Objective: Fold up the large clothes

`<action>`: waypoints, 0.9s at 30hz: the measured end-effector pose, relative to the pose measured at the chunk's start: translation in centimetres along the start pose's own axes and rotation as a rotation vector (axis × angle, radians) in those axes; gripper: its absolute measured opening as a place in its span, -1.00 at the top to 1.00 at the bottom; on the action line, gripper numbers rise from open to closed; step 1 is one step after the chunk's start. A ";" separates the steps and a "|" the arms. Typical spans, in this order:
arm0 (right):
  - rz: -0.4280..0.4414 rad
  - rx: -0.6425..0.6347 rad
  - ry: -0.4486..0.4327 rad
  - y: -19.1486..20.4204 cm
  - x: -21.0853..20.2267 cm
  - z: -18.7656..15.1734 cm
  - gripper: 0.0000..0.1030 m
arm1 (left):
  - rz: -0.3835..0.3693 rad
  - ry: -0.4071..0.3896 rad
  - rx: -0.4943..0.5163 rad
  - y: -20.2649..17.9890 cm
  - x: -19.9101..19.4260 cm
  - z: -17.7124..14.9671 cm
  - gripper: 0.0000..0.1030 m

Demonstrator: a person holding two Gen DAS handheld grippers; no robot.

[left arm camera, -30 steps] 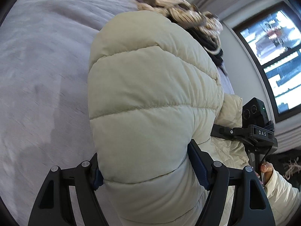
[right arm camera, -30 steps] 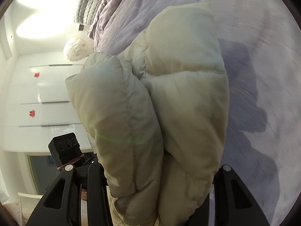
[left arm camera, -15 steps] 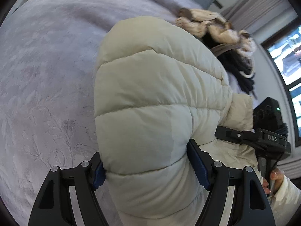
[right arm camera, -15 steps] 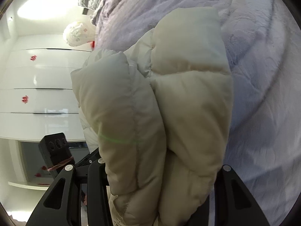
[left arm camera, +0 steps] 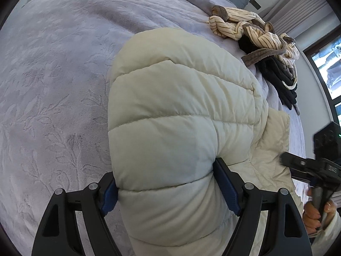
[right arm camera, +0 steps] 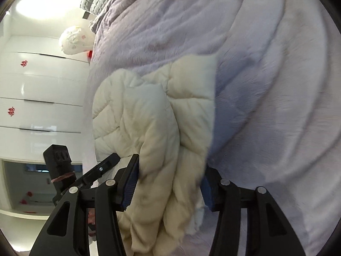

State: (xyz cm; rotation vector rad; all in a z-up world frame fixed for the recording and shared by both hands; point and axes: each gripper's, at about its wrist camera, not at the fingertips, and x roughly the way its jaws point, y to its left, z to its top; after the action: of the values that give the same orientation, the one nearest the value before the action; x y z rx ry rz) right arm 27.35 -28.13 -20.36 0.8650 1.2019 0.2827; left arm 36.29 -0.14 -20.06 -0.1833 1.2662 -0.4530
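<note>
A cream quilted puffer jacket (left arm camera: 181, 115) lies bunched on a lilac bed cover (left arm camera: 53, 74). My left gripper (left arm camera: 166, 183) is shut on a thick fold of the jacket, its blue pads pressed into both sides. My right gripper (right arm camera: 168, 189) is shut on another bunched part of the same jacket (right arm camera: 153, 123), which hangs between its fingers above the bed cover (right arm camera: 266, 85). The right gripper's body shows at the right edge of the left wrist view (left arm camera: 315, 166), beside the jacket.
A heap of striped cream and dark clothes (left arm camera: 262, 34) lies at the far side of the bed. A grey pillow (right arm camera: 96, 0) and a white bag (right arm camera: 74, 40) are near white cupboards (right arm camera: 38, 98). A window (left arm camera: 328, 68) is on the right.
Both grippers have pulled back with the jacket in hold. In the right wrist view the jacket looks smaller and more crumpled, and more bed cover shows. The clothes heap is further into view.
</note>
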 end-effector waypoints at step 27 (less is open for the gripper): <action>-0.186 -0.231 0.059 4.9 -1.1 -7.5 0.40 | -0.007 -0.134 -0.018 1.4 -7.8 -3.9 -0.55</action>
State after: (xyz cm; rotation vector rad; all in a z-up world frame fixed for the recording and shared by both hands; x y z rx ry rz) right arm 21.45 -22.34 -16.84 0.5436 1.2669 0.2910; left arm 31.18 4.84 -14.94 -0.2293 1.1385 -0.4282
